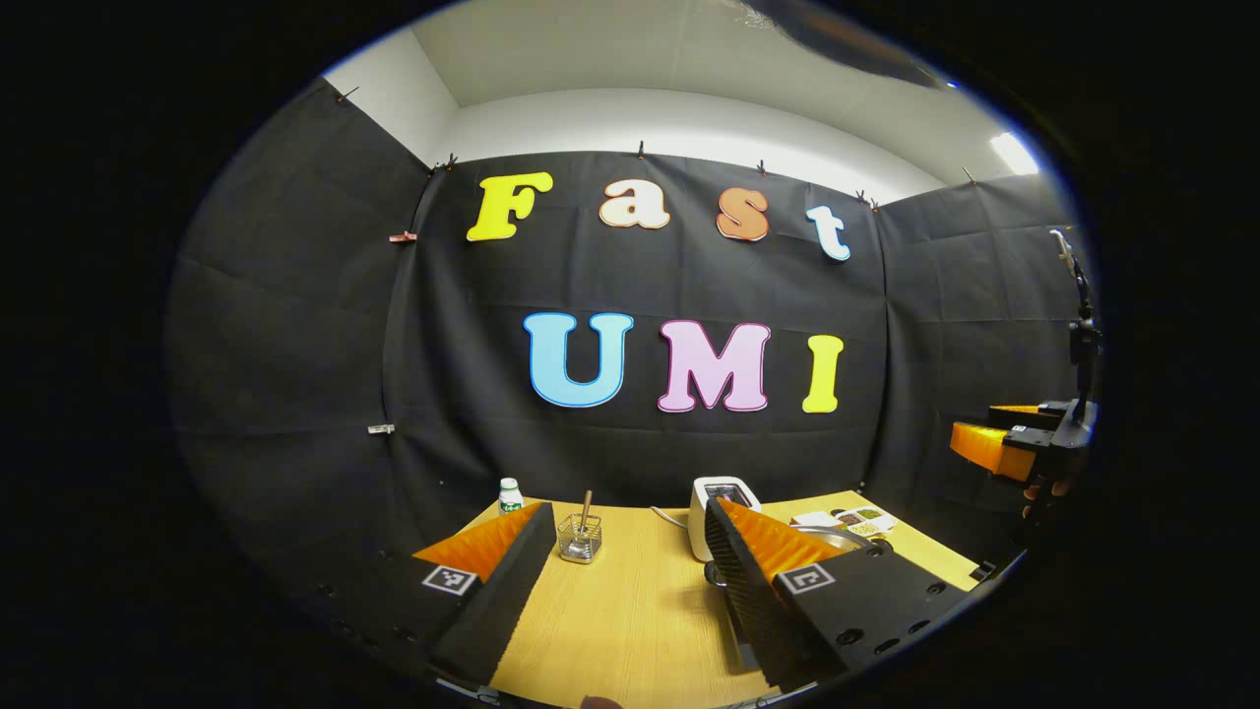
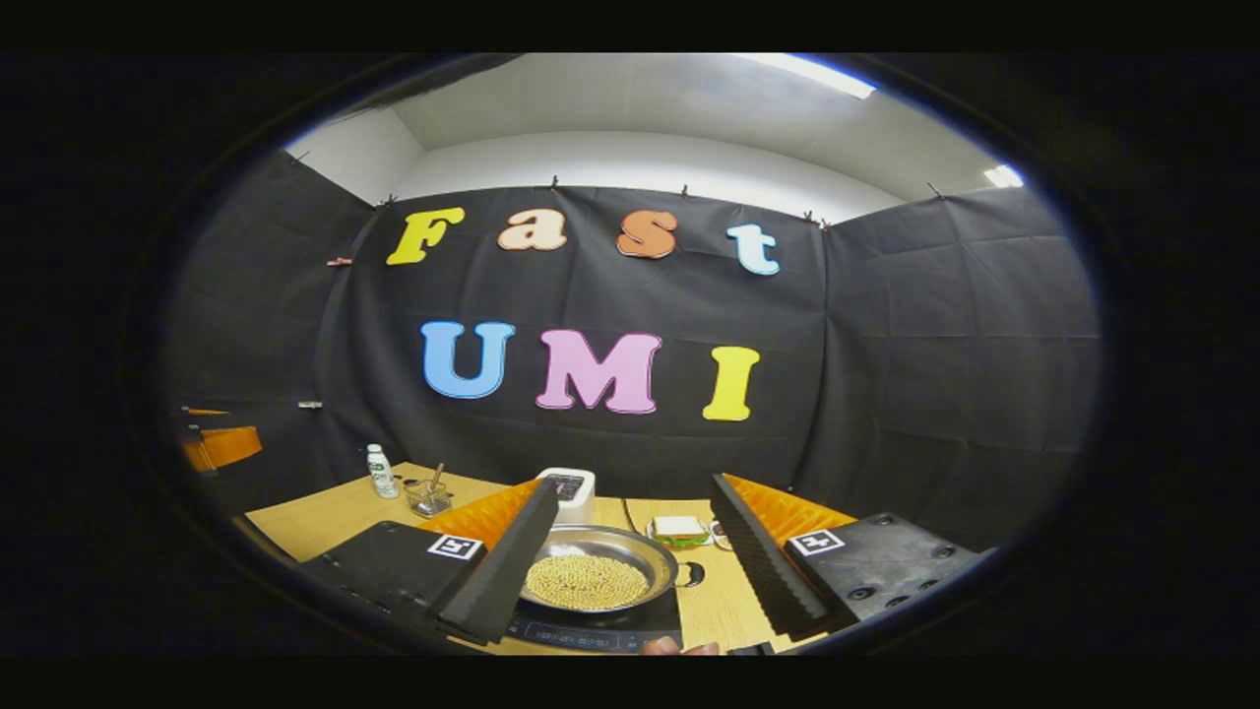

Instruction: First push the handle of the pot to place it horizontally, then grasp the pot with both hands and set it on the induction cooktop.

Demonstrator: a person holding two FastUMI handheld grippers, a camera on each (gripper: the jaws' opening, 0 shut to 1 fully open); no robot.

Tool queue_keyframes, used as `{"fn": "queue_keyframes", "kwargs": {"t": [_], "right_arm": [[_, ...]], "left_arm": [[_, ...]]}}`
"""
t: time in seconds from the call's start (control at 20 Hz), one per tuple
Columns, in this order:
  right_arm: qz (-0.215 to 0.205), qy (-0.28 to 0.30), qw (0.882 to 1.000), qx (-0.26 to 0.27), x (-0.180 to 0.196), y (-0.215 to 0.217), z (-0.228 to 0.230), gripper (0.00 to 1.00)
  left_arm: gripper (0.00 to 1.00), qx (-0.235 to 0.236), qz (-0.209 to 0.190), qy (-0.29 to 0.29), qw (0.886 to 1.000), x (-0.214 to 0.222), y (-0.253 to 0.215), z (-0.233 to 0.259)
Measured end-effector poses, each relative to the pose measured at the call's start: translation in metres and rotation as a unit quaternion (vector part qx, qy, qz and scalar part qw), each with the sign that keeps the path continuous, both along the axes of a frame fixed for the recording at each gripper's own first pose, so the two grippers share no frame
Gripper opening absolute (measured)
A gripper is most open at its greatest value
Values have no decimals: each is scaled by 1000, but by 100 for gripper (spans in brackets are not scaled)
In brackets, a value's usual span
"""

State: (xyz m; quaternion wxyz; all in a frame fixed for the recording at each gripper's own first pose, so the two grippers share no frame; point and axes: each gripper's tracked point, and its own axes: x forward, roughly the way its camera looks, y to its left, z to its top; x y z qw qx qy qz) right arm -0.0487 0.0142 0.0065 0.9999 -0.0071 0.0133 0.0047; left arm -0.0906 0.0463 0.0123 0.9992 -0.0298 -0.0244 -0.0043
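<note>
Black foam fingers of my right gripper [image 2: 630, 576] frame the right gripper view, spread wide with nothing between them, raised above the pot [image 2: 598, 574]. That pot, a shallow steel pan holding yellowish beads, sits on the black induction cooktop [image 2: 591, 630], its small loop handle [image 2: 692, 573] sticking out sideways toward the right. I judge the task essentially done: pot on the cooker, handle lying flat, neither tool touching it; only pulling away looks left. My left gripper [image 1: 622, 581] is also splayed open and empty, held over bare wooden table [image 1: 630, 611], with the pan rim just peeking past its right finger. Across the table: a white toaster [image 1: 724, 502] with cord, a wire basket [image 1: 580, 539] holding a stick-like utensil, a small white bottle [image 1: 509, 494], a tray of little food dishes [image 1: 856, 519]. A sandwich [image 2: 679, 532] lies behind the pot in the right gripper view. Black cloth walls enclose the booth, white ceiling with strip lighting above.
</note>
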Motion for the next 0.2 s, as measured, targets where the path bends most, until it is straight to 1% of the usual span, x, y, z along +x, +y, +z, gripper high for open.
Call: {"fn": "queue_keyframes", "kwargs": {"t": [0.2], "right_arm": [[2, 8, 1000, -2, -3, 3, -3, 97]], "left_arm": [[95, -1, -1, 3, 1000, 0, 2, -3]]}}
